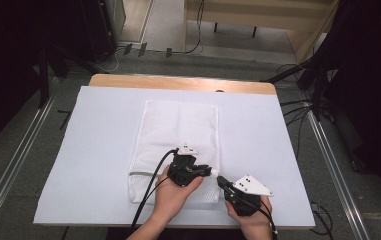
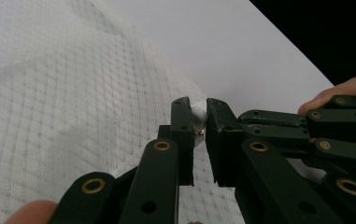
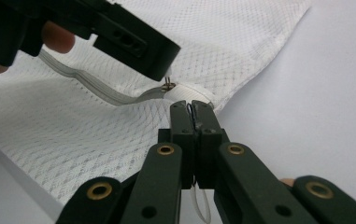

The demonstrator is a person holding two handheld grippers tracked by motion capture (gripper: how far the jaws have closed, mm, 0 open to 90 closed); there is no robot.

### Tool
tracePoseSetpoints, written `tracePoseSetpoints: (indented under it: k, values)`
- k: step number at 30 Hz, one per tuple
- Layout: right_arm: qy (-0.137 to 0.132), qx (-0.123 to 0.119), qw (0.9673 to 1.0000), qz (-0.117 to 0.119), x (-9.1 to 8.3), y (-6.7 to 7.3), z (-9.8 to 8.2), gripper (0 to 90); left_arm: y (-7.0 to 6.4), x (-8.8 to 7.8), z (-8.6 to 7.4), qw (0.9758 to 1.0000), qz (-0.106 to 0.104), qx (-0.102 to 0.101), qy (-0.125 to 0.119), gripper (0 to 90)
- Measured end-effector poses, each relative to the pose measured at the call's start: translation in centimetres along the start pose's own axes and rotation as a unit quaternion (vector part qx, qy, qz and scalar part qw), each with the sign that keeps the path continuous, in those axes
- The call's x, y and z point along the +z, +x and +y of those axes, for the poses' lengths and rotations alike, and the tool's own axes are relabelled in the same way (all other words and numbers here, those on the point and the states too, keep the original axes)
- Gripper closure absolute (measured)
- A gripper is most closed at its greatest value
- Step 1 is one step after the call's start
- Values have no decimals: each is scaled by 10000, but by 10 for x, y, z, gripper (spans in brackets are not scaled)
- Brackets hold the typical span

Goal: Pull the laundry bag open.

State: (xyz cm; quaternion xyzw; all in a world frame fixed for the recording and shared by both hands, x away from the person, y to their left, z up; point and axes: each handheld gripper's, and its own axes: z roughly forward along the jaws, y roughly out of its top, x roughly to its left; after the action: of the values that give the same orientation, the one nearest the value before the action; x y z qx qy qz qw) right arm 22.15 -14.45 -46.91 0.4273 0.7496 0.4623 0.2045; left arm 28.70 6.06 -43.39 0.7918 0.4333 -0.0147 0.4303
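**Zipper pull pinched, bag not yet unzipped**

I have the white mesh laundry bag [image 1: 178,145] lying flat on the white-covered counter [image 1: 93,150], near the front edge. My right tool [image 3: 193,109] is clamped together on the bag's corner by the zipper's end. My left tool [image 2: 199,122] is nearly together, with the small metal zipper pull [image 3: 167,84] between its tips; whether they press it yet I cannot tell. The zipper [image 3: 96,88] still looks closed, so by my judgement the whole run remains. The fabric is soft, fine net with a smooth tape seam.
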Motion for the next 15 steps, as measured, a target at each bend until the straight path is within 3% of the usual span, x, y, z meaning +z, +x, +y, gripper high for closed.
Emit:
tracePoseSetpoints:
  k: [8, 15]
  values:
    - [-20, -10, 10000, 20, -1, 1, 1, 900, 6, -3, -7, 9998, -185, -63, -63, 876]
    - [8, 3, 10000, -26, -3, 1, 2, 900, 11, -3, -14, 9998, -179, -17, -42, 879]
